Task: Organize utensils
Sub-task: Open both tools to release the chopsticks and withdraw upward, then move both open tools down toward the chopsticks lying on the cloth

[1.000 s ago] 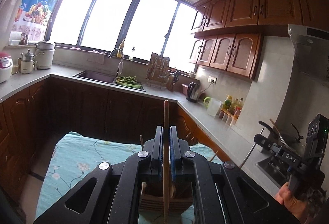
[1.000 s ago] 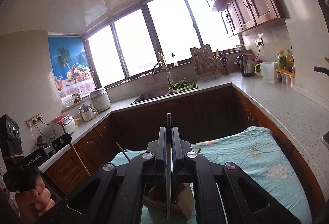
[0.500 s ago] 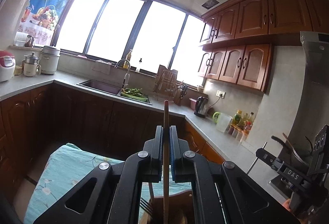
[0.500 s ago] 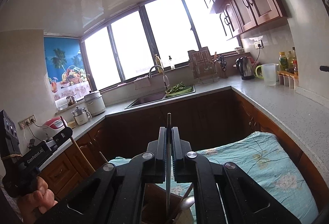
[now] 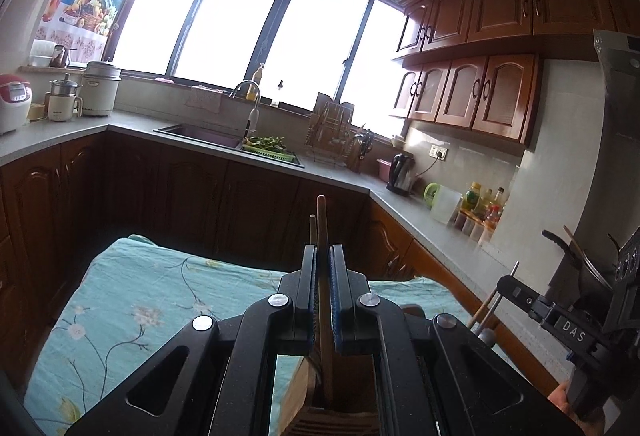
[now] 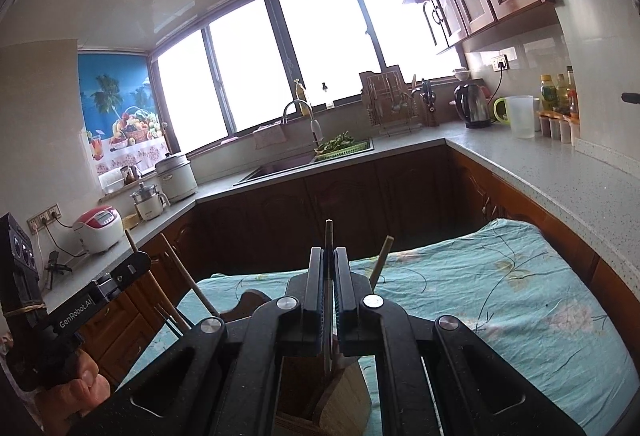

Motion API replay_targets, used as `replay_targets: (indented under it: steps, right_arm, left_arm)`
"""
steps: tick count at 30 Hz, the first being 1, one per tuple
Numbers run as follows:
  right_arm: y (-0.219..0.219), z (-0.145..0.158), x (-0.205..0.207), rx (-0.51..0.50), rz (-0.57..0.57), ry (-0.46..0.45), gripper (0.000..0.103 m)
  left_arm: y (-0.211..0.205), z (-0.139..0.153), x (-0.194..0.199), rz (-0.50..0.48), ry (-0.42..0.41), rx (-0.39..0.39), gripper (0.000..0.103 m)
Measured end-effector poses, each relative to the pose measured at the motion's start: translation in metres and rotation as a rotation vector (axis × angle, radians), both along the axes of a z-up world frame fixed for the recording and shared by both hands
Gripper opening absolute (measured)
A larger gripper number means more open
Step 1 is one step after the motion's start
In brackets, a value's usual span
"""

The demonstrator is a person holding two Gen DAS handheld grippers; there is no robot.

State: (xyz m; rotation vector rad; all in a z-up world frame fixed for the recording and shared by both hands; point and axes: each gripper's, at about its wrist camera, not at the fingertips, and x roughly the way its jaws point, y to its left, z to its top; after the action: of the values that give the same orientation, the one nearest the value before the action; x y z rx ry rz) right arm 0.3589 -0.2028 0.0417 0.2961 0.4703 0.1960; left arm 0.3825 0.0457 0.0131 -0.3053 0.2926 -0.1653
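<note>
Wooden utensil holder (image 5: 304, 392) sits right under both my claws on the teal floral cloth (image 5: 132, 312). My left claw (image 5: 323, 300) is clenched on a long brown wooden stick (image 5: 321, 220); my right claw (image 6: 329, 300) grips a thin grey metal utensil handle (image 6: 328, 236).

One wooden utensil holder (image 6: 340, 396), one floral cloth (image 6: 500, 296), one kettle (image 6: 472, 105), two hand-held grippers (image 5: 323, 276).

"DAS" marks the right tongs (image 5: 516, 290), "GenRobot.AI" the left tongs (image 6: 138, 264).
</note>
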Motion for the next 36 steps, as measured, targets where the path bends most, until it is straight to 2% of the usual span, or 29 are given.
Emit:
replay_targets:
  steps: [7, 16, 20, 22, 23, 24, 25, 26, 27, 28, 29, 30, 31, 32, 36]
  right_arm:
    - [0.0, -0.006, 0.002, 0.003, 0.001, 0.027, 0.005]
    - [-0.001, -0.005, 0.005, 0.002, 0.001, 0.041, 0.005]
    - [-0.002, -0.004, 0.003, 0.016, 0.008, 0.045, 0.011]
    - [-0.005, 0.001, -0.001, 0.027, 0.004, 0.038, 0.016]
    - [-0.008, 0.004, -0.004, 0.038, 0.004, 0.031, 0.03]
    - [-0.011, 0.008, -0.008, 0.049, 0.0, 0.019, 0.05]
    - [-0.014, 0.012, -0.012, 0.06, -0.006, 0.005, 0.055]
    - [-0.018, 0.017, -0.018, 0.068, -0.016, -0.007, 0.064]
    - [-0.021, 0.02, -0.023, 0.079, -0.017, -0.016, 0.076]
    - [-0.024, 0.023, -0.028, 0.089, -0.015, -0.021, 0.083]
    - [-0.027, 0.026, -0.034, 0.096, -0.013, -0.024, 0.098]
    - [-0.029, 0.028, -0.04, 0.096, -0.018, -0.028, 0.103]
    - [-0.032, 0.029, -0.047, 0.092, -0.02, -0.029, 0.103]
    - [-0.035, 0.03, -0.054, 0.087, -0.024, -0.027, 0.103]
    - [-0.046, 0.023, -0.083, 0.091, -0.035, -0.002, 0.103]
  left_arm:
    - [0.015, 0.006, 0.007, -0.032, 0.063, 0.007, 0.005]
    - [0.018, 0.02, 0.013, -0.027, 0.064, 0.03, 0.005]
    - [0.017, 0.021, 0.011, -0.027, 0.077, 0.038, 0.006]
    - [0.017, 0.026, 0.01, -0.029, 0.084, 0.038, 0.009]
    - [0.018, 0.028, 0.009, -0.028, 0.084, 0.038, 0.016]
    - [0.019, 0.031, 0.006, -0.022, 0.081, 0.037, 0.024]
    - [0.02, 0.033, 0.001, -0.016, 0.074, 0.034, 0.027]
    - [0.021, 0.035, -0.004, -0.014, 0.068, 0.031, 0.032]
    - [0.022, 0.037, -0.009, -0.01, 0.066, 0.031, 0.04]
    - [0.022, 0.038, -0.014, 0.001, 0.071, 0.035, 0.047]
    - [0.023, 0.04, -0.021, 0.014, 0.073, 0.037, 0.06]
    - [0.023, 0.04, -0.029, 0.023, 0.068, 0.038, 0.067]
    - [0.023, 0.041, -0.038, 0.033, 0.066, 0.043, 0.072]
    - [0.023, 0.041, -0.047, 0.049, 0.066, 0.052, 0.082]
    - [0.012, 0.036, -0.092, 0.049, 0.058, 0.088, 0.087]
